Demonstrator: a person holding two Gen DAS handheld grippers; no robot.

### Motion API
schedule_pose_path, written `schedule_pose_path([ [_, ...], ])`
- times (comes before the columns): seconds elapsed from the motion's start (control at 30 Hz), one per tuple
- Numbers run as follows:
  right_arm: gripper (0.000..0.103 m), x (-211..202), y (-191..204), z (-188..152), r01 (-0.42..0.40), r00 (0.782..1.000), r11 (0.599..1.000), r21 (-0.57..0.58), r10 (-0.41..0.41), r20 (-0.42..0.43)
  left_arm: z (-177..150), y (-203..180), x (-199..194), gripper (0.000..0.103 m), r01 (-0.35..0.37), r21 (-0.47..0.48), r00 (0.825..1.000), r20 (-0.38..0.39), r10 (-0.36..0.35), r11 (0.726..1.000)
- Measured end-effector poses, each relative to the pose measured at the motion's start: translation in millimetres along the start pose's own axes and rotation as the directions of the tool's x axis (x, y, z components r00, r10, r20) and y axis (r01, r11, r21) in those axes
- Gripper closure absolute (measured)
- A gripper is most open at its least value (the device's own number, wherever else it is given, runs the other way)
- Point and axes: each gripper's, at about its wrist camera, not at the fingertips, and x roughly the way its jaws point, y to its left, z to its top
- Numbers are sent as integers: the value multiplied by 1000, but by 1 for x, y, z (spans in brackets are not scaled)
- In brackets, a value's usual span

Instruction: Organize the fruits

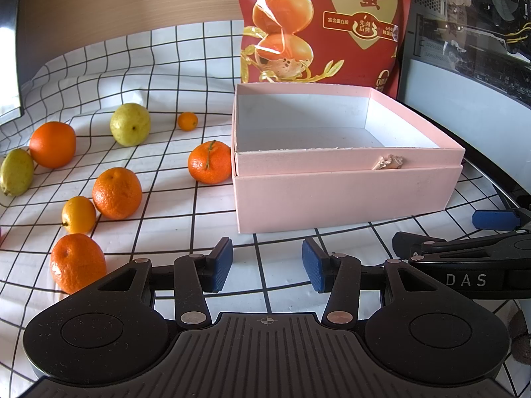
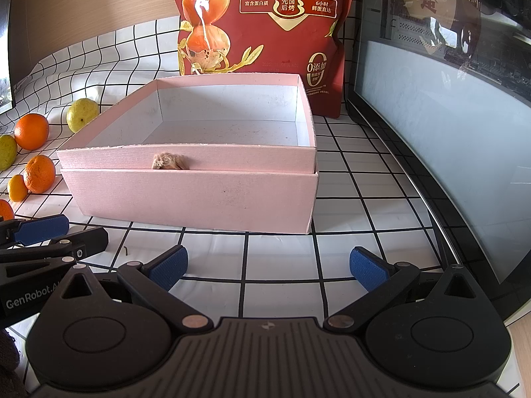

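An open pink box (image 1: pixel 345 195) (image 2: pixel 189 199) stands on the checked cloth, with nothing inside it. Several fruits lie to its left: a tangerine (image 1: pixel 209 162) against the box's corner, more oranges (image 1: pixel 116 193) (image 1: pixel 52 144) (image 1: pixel 77 262), a small kumquat (image 1: pixel 187 121), a yellow fruit (image 1: pixel 78 215) and two green-yellow lemons (image 1: pixel 130 124) (image 1: pixel 16 171). My left gripper (image 1: pixel 267 265) is open just in front of the box, holding nothing. My right gripper (image 2: pixel 268 267) is open wider, also in front of the box and holding nothing.
A tall red snack bag (image 1: pixel 322 23) (image 2: pixel 262 26) stands behind the box. A glass-sided computer case (image 2: pixel 444 99) lines the right side. The wooden wall (image 1: pixel 116 0) rises behind the white checked cloth (image 1: pixel 172 76).
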Motion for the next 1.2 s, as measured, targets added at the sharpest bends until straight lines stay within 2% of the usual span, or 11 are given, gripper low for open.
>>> schedule_pose_path([
  [1.0,0,0,1,-1,0,1000,1000,-1,0,0,0,1,0,51,2,-3,1000,0,-2,1000],
  [1.1,0,0,-3,4,-34,999,999,-30,33,-40,-2,10,-4,53,48,-5,999,11,-48,999],
  [1.2,0,0,-2,6,-54,996,998,-44,50,-75,-4,28,-23,53,92,-40,994,59,-89,995],
])
